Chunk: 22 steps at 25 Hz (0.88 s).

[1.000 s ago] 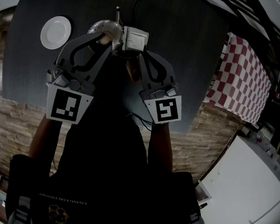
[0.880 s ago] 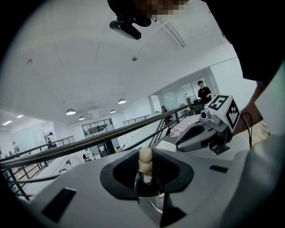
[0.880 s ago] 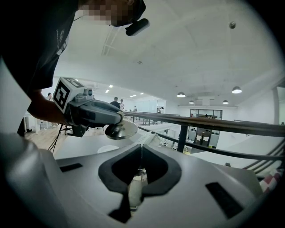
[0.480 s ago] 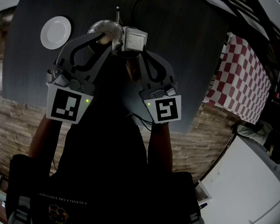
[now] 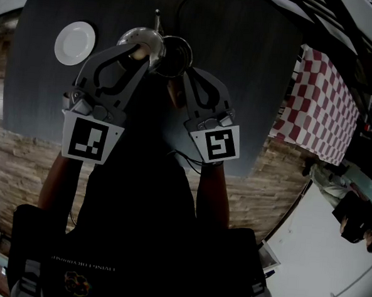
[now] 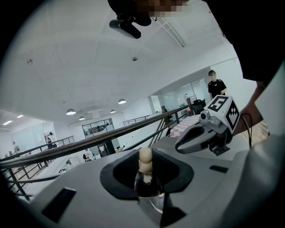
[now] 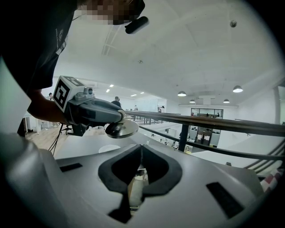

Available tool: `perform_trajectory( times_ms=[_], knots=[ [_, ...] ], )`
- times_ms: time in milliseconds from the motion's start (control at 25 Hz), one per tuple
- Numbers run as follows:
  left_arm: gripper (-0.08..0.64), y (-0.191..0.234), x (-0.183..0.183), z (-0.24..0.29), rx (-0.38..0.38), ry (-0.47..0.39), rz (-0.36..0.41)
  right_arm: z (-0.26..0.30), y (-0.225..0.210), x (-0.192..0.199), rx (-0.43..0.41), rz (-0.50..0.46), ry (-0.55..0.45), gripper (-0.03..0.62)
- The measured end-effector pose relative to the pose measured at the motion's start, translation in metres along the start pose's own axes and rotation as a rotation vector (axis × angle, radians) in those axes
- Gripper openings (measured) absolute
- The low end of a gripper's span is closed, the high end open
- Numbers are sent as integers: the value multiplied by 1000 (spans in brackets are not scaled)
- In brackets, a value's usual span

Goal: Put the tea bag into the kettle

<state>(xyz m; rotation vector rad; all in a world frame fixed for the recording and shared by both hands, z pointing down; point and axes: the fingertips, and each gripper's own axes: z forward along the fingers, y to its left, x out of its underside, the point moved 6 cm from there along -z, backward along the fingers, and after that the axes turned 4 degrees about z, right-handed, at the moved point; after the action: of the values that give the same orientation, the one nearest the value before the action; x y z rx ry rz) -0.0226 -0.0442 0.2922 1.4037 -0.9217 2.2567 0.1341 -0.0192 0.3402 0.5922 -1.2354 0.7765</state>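
Dark round table (image 5: 253, 80) on a brick-patterned floor (image 5: 22, 160), seen from above the person who stands at its near edge. A red-and-white checked cloth (image 5: 321, 103) covers a second surface at the right, and a white plate (image 5: 74, 42) lies on the table's left part. The metal kettle (image 5: 191, 51) stands near the table's middle, to the right of the plate and apart from it; its round mouth is uncovered and dark inside. The jaws of the left gripper (image 5: 140, 53) are clamped on the beige knob (image 6: 145, 159) of the lid (image 5: 142, 40), which is held off the kettle, just beside the mouth on its left. The right gripper (image 5: 180, 72) has its tips at the near rim of the mouth, jaws drawn together tip to tip. In the right gripper view a pale strip shows in the slot behind the tips, too unclear to name. No view lets the tea bag be made out, and whether it lies inside the dark mouth cannot be told. Both gripper views show a white ceiling with round lamps and a dark handrail (image 6: 89, 149); the left gripper view also shows a bystander in a dark top (image 6: 216, 87) standing far off.
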Motion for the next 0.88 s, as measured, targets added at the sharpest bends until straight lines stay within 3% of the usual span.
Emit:
perform_trajectory(
  times_ms=[880],
  knots=[
    [97,-2,-9,-3,7,-11,13,-10,-5,-5,52,10,-11,21]
  ],
)
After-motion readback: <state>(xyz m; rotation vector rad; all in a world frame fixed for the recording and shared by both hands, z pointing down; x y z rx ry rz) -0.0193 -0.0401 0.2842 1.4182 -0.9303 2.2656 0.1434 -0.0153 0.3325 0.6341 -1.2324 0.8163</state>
